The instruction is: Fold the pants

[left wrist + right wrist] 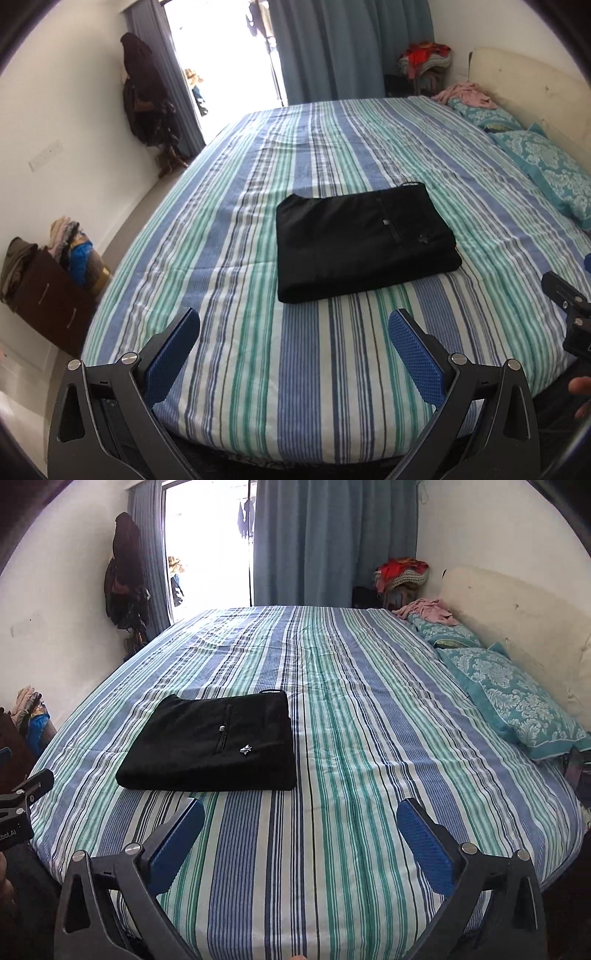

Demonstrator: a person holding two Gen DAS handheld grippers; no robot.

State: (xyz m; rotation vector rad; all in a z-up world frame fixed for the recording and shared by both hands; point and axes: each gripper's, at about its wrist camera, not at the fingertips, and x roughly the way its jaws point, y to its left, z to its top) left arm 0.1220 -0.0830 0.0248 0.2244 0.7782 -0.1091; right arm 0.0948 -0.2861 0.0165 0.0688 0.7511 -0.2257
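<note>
We saw black pants [364,242] folded on striped bed [258,369]; left gripper [293,328], right gripper [301,818] jaws spread, holding nothing.

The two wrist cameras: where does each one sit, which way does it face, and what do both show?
Left wrist: on the left gripper, above the bed's near edge, facing the curtain; open fingers frame the view, pants ahead, right gripper at the right edge.
Right wrist: on the right gripper, facing the same way; pants ahead-left, left gripper at the left edge.
Shared: folded pants, bed, pillows, curtain.
</note>
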